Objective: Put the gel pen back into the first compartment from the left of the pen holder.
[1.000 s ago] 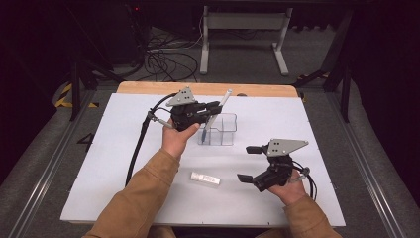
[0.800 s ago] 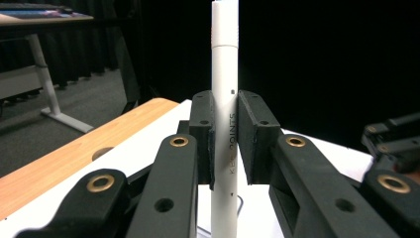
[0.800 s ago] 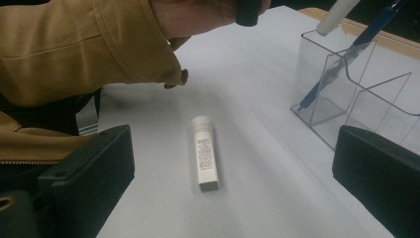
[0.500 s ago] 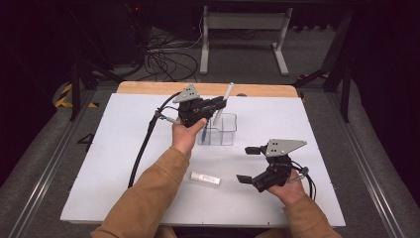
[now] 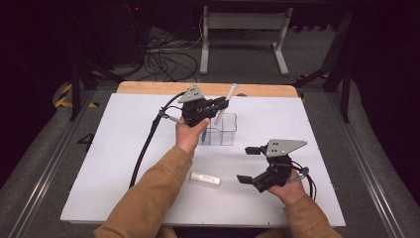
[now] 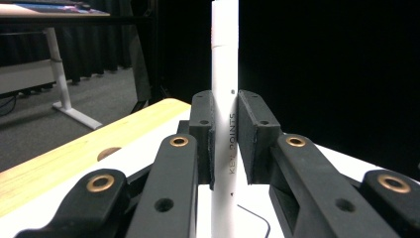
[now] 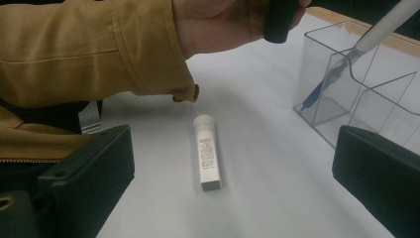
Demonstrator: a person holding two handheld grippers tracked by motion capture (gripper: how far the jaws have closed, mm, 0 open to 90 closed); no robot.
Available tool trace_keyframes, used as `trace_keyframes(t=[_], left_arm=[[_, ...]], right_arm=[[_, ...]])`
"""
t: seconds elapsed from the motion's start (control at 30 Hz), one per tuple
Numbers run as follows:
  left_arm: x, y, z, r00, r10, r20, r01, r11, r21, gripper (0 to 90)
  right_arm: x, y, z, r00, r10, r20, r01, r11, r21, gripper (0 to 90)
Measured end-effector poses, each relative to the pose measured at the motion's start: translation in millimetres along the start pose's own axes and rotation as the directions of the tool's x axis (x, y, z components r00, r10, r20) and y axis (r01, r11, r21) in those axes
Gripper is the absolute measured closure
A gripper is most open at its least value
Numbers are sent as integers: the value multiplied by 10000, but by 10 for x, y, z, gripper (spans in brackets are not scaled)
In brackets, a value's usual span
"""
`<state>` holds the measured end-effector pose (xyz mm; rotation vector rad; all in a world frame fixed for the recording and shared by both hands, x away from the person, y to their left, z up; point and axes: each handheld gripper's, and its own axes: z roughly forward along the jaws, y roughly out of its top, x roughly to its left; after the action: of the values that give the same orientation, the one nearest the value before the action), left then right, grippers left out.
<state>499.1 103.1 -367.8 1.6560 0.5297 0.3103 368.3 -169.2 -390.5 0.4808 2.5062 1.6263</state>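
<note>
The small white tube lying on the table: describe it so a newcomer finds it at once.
On the white table, look at the near edge between the two forearms. The white tube lies flat there, alone, apart from the clear organizer, untouched by either claw.

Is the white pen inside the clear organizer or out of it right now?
Partly in: the white pen, clamped by the left tool, has its blue tip inside the clear organizer.
</note>
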Motion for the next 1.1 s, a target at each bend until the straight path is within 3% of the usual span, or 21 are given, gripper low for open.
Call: trace_keyframes(t=[0.23, 0.4, 0.53, 0.6, 0.7, 0.87, 1.03, 1.1], left_arm=[[43, -32, 20, 9999, -102, -123, 103, 9999, 83, 782], [34, -44, 18, 9994, 116, -332, -105, 9994, 324, 772], [-9, 14, -50, 9938, 212, -1092, -151, 9983, 559, 430], [-39, 49, -121, 9913, 335, -1272, -257, 9977, 626, 323], [-92, 90, -273, 9863, 597, -1537, -517, 9971, 558, 258], [-186, 140, -541, 9851, 834, -1502, -774, 9960, 448, 222], [-293, 166, -754, 9775, 1387, -1589, -1305, 9895, 614, 194], [-323, 173, -819, 9785, 1386, -1527, -1302, 9894, 640, 182]], right_arm=[[3, 2, -1, 10000, -19, -9, 19, 10000, 3, 31], [6, 4, -3, 10000, -31, -35, 31, 10000, -6, 31], [4, 7, -13, 10000, -45, -3, 45, 10000, -38, 31], [3, 9, -19, 10000, -29, 23, 29, 10000, -55, 31], [2, 13, -25, 10000, -60, 63, 60, 10000, -66, 31], [5, 22, -20, 9999, -59, 111, 59, 10000, -71, 31], [8, 36, -15, 9998, -111, 143, 112, 9999, -96, 31], [6, 39, -13, 9998, -119, 152, 121, 9999, -103, 31]])
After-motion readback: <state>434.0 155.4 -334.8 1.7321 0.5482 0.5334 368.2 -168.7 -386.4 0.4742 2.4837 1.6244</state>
